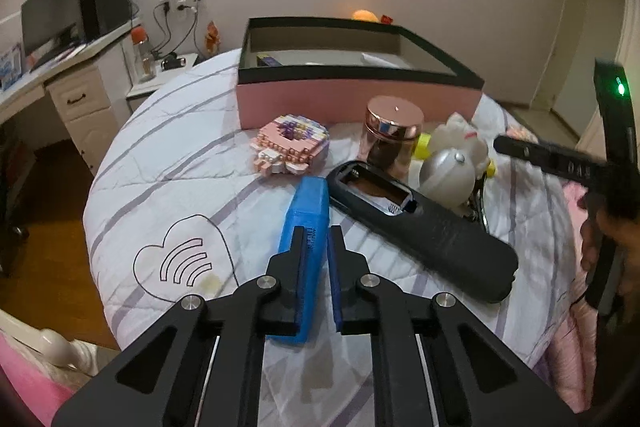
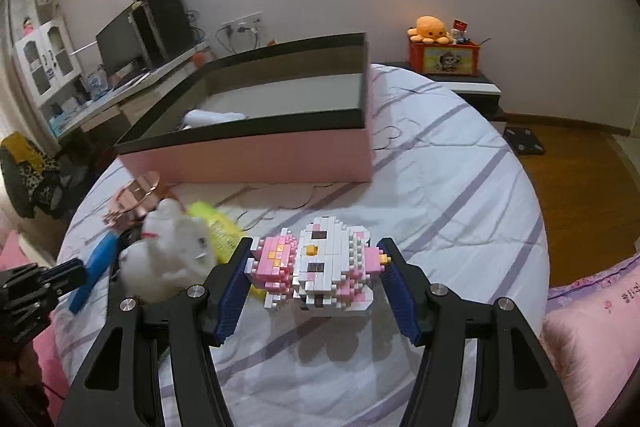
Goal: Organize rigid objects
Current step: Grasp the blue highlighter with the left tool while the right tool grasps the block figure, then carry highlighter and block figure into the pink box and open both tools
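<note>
My left gripper [image 1: 318, 239] is shut on the edge of a flat blue case [image 1: 306, 203] that lies on the striped bed cover; the right wrist view shows the same gripper [image 2: 78, 273] and case [image 2: 96, 265] at the far left. My right gripper [image 2: 314, 259] is shut on a pink and white brick figure [image 2: 320, 267], one pad pressing on each side, and a shadow lies under it. The open pink box with a black rim [image 1: 360, 103] [image 2: 248, 157] stands behind. Another pink brick model [image 1: 290, 147] sits in front of that box.
A rose-gold jar [image 1: 394, 135], a black remote with its back open [image 1: 424, 231], a silver round thing [image 1: 448, 177], a white toy [image 2: 168, 255] and a yellow item [image 2: 218, 229] crowd the bed. A desk with a monitor [image 1: 52, 15] stands left. Wooden floor [image 2: 580, 195] lies right.
</note>
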Demonstrator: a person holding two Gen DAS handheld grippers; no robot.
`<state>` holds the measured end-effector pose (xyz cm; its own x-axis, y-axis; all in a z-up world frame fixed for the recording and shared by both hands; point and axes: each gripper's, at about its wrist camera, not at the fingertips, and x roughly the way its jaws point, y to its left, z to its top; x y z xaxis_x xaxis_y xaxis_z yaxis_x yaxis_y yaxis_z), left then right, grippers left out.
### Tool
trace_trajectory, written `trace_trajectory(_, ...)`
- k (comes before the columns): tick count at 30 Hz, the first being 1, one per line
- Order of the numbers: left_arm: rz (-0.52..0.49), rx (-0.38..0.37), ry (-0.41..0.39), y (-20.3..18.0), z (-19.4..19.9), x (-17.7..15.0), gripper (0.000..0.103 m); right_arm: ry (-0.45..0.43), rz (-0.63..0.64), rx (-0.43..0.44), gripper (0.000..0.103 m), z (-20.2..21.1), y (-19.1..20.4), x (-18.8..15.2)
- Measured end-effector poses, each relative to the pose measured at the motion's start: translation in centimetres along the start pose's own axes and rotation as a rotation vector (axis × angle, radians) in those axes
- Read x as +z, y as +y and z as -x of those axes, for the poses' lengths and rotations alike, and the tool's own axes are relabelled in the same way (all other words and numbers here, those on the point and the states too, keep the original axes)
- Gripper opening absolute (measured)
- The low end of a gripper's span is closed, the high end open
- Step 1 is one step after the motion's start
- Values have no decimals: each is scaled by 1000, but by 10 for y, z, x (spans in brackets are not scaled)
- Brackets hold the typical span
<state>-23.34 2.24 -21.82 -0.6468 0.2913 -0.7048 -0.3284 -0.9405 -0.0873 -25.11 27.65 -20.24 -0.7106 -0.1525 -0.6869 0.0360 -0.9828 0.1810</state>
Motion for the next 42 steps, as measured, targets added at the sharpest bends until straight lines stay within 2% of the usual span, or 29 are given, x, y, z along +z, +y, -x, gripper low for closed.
trace_trajectory(1, 13, 13, -6, 2, 1, 0, 12, -7, 5, 2, 63, 2, 3, 0)
trace_trajectory(2, 27, 33, -13, 5, 1, 0, 21, -7, 8, 7, 63, 3, 4, -1)
trace_trajectory(3, 35, 45, -17, 7, 1, 0, 36, -7, 10, 9, 63, 4, 5, -1)
trace_trajectory(5, 49, 39, -18, 11, -2, 1, 44, -5, 13, 9, 63, 5, 6, -4)
trace_trajectory(9, 43, -4, 25, 7, -17, 0, 44, 5, 7, 10, 63, 5, 3, -8)
trace_trajectory(11, 20, 10, 54, 1, -28, -2, 44, 7, 5, 9, 63, 3, 1, -8)
trace_trajectory(13, -5, 23, 40, -4, -31, -3, 41, 12, 5, 15, 63, 3, 1, -8)
trace_trajectory(15, -1, 21, 37, -4, -30, -1, 27, 9, 8, 16, 63, 3, 1, -7)
trace_trajectory(20, 6, 16, 18, -3, -20, 3, 27, -13, 12, 22, 63, 8, 4, -5)
trace_trajectory(24, -8, 41, -24, -7, -4, 7, 27, -81, 4, -3, 62, 24, 12, -4)
trace_trajectory(26, -10, 26, -45, -8, 6, 11, 27, -115, 14, 9, 62, 33, 19, -3)
trace_trajectory(33, -20, 82, -213, -15, 64, 35, 27, -205, 73, 51, 63, 68, 50, 2)
trace_trajectory(39, 11, 185, -362, -18, 113, 48, 27, -304, 129, 52, 63, 103, 72, 12)
trace_trajectory(42, 40, 163, -447, -17, 138, 54, 27, -372, 155, 57, 63, 124, 81, 16)
